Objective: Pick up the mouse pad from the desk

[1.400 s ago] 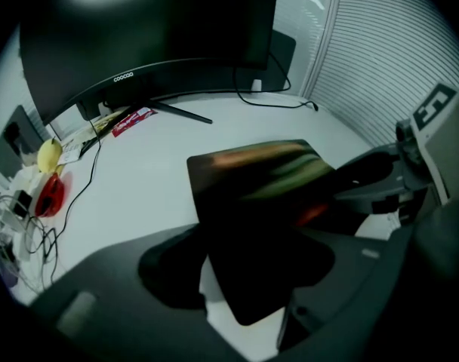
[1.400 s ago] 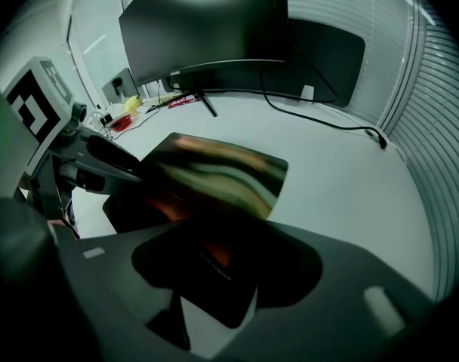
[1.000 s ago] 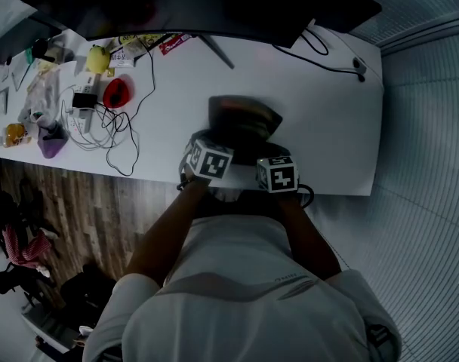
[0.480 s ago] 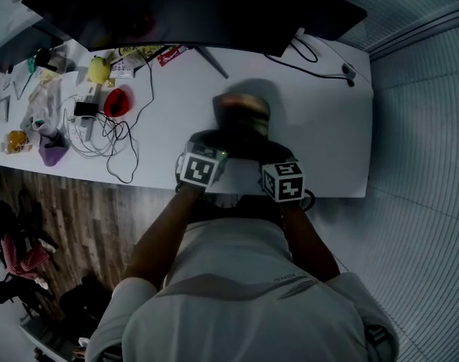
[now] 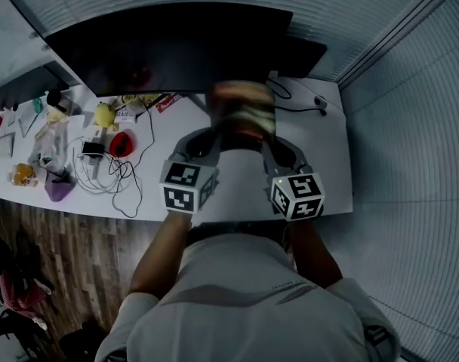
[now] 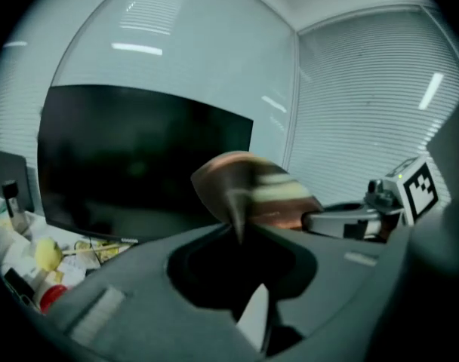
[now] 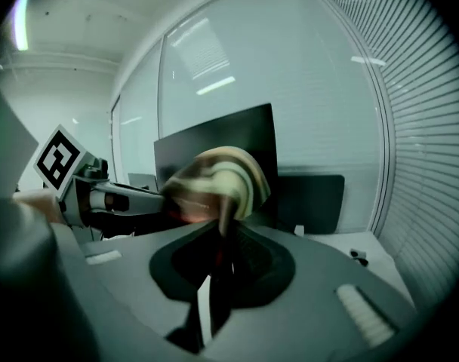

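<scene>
Both our left gripper (image 5: 213, 136) and right gripper (image 5: 264, 139) clamp edges of the brown-and-cream striped mouse pad (image 5: 243, 111), spreading it at upper centre above the white desk (image 5: 324, 153).

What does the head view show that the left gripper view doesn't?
Only the head view: the wooden floor, the tangled cables and the person's white shirt. Only the left gripper view: bright light strips and, close up, the left tool pinching the mouse pad by its edge. Both: the mouse pad held up, the dark monitor and the right tool.
</scene>
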A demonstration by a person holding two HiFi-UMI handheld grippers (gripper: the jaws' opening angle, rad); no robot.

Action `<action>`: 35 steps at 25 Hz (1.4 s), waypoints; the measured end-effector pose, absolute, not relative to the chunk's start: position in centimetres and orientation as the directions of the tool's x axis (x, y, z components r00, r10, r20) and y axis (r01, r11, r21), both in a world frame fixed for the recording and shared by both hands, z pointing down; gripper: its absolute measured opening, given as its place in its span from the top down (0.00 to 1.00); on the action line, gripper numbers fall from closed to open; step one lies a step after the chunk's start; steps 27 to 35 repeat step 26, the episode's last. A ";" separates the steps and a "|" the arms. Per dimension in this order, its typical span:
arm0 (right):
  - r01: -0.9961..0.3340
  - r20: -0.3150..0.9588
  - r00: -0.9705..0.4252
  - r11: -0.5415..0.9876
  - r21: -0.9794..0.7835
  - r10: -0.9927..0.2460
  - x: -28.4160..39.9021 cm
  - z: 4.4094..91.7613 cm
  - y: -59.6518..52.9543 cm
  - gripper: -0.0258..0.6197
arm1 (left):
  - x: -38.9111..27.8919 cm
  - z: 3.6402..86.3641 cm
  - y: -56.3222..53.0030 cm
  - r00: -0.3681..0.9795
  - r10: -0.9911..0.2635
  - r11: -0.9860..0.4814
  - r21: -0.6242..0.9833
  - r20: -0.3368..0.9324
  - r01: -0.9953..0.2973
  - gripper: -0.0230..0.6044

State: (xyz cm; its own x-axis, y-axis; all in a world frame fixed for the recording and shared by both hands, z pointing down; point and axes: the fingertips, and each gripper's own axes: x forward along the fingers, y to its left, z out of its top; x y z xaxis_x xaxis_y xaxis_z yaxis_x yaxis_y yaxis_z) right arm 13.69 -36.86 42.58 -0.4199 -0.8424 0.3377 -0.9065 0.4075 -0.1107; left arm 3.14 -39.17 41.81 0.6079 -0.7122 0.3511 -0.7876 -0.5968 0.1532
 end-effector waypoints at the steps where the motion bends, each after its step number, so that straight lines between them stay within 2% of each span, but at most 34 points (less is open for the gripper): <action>1: -0.907 0.306 -0.420 0.409 -0.103 -0.854 13.7 40.9 -36.7 0.91 | 3.1 40.1 -38.9 0.614 -0.722 -0.602 0.149 0.318 -0.785 0.87; 7: -0.906 0.136 -0.422 0.421 -0.037 -0.896 13.4 32.5 -35.2 0.91 | 2.5 31.7 -37.0 0.645 -0.751 -0.637 0.101 0.143 -0.764 0.87; 13: -0.908 0.032 -0.419 0.420 0.000 -0.907 13.4 27.6 -33.7 0.91 | 2.3 26.7 -35.5 0.640 -0.767 -0.640 0.007 0.040 -0.768 0.87; 35: -0.912 0.003 -0.410 0.410 -0.004 -0.912 14.2 26.0 -33.5 0.91 | 3.0 25.0 -34.9 0.654 -0.756 -0.654 0.010 0.006 -0.756 0.86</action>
